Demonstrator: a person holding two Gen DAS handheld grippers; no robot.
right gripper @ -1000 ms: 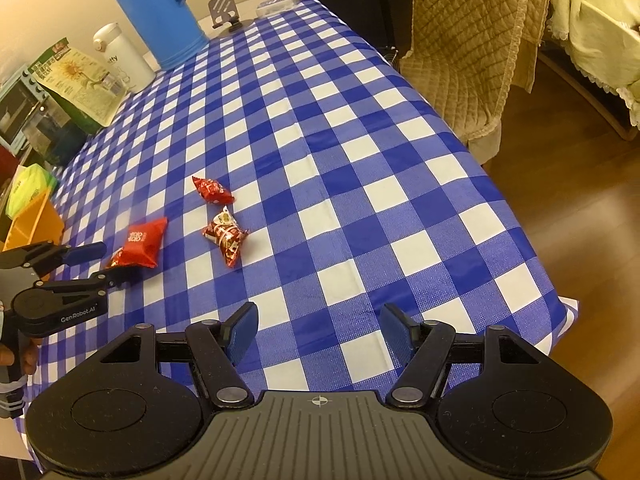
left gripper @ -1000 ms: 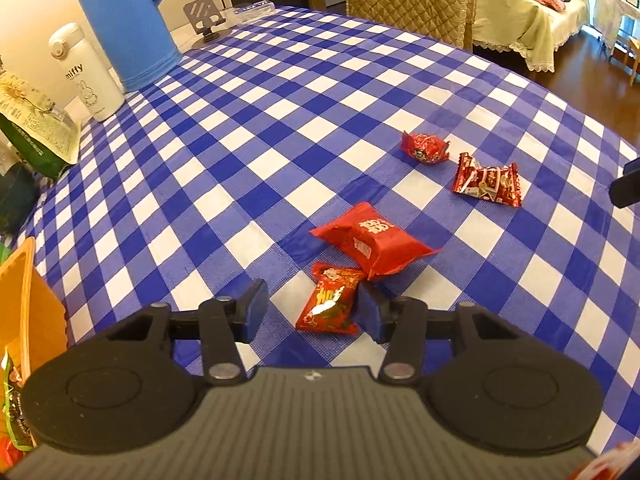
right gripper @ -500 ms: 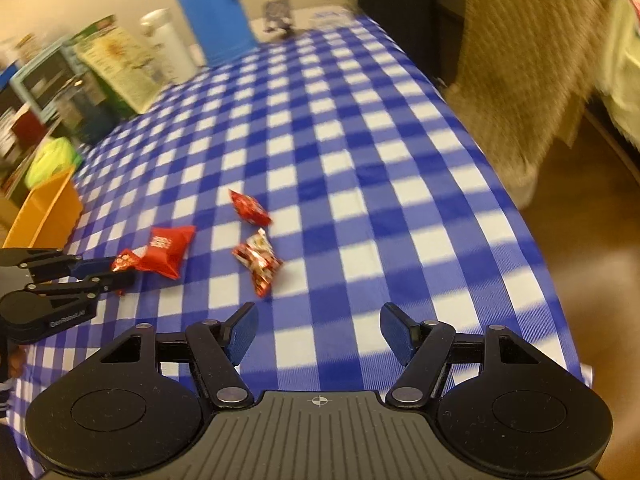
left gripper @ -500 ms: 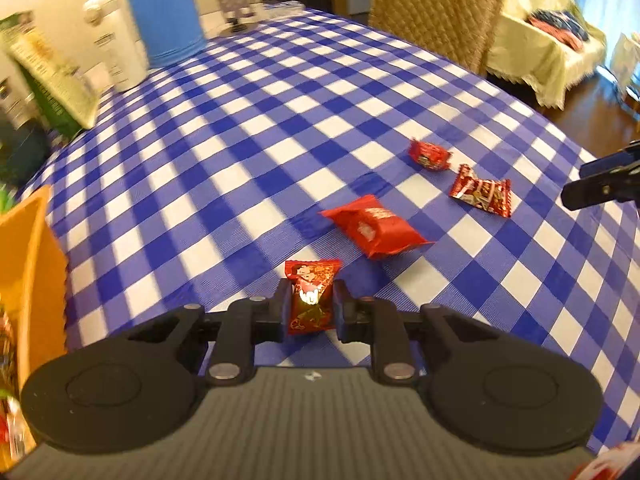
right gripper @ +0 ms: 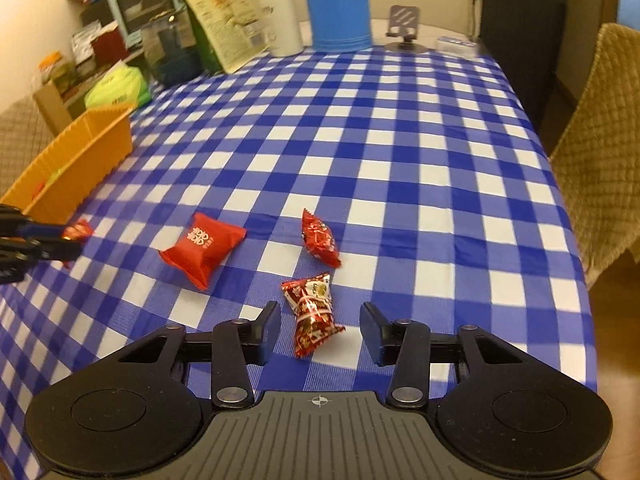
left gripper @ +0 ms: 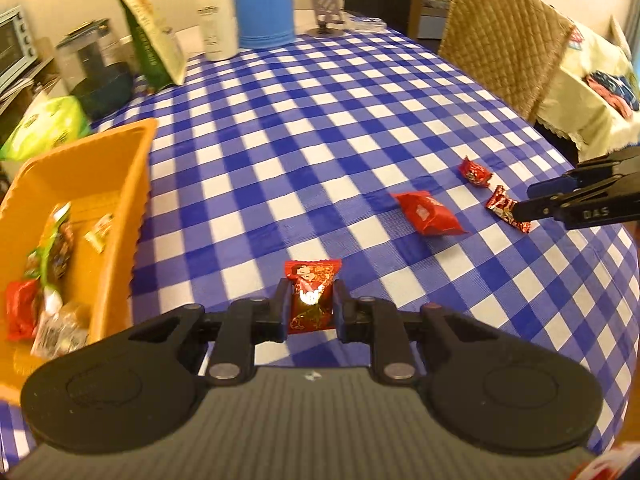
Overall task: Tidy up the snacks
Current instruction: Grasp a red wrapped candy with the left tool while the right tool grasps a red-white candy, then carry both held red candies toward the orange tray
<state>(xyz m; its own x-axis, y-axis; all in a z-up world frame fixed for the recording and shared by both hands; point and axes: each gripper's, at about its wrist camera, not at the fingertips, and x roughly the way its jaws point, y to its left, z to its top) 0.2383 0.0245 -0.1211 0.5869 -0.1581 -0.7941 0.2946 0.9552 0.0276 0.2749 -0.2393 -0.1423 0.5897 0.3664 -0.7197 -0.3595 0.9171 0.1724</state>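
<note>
Glossy red candy wrapper point(left gripper: 311, 298), crimped ends, clamped in left hand-held gripper point(left gripper: 310, 312), lifted above table point(left gripper: 280, 140); orange plastic bin point(left gripper: 120, 184) at left, mixed snacks inside; right hand-held gripper point(right gripper: 319, 330) spread apart, straddling crinkled foil twist-wrap candy point(right gripper: 311, 312); puffy red pillow pack point(right gripper: 202, 246) and small red candy point(right gripper: 319, 238) lie flat on blue-white checked cloth.
</note>
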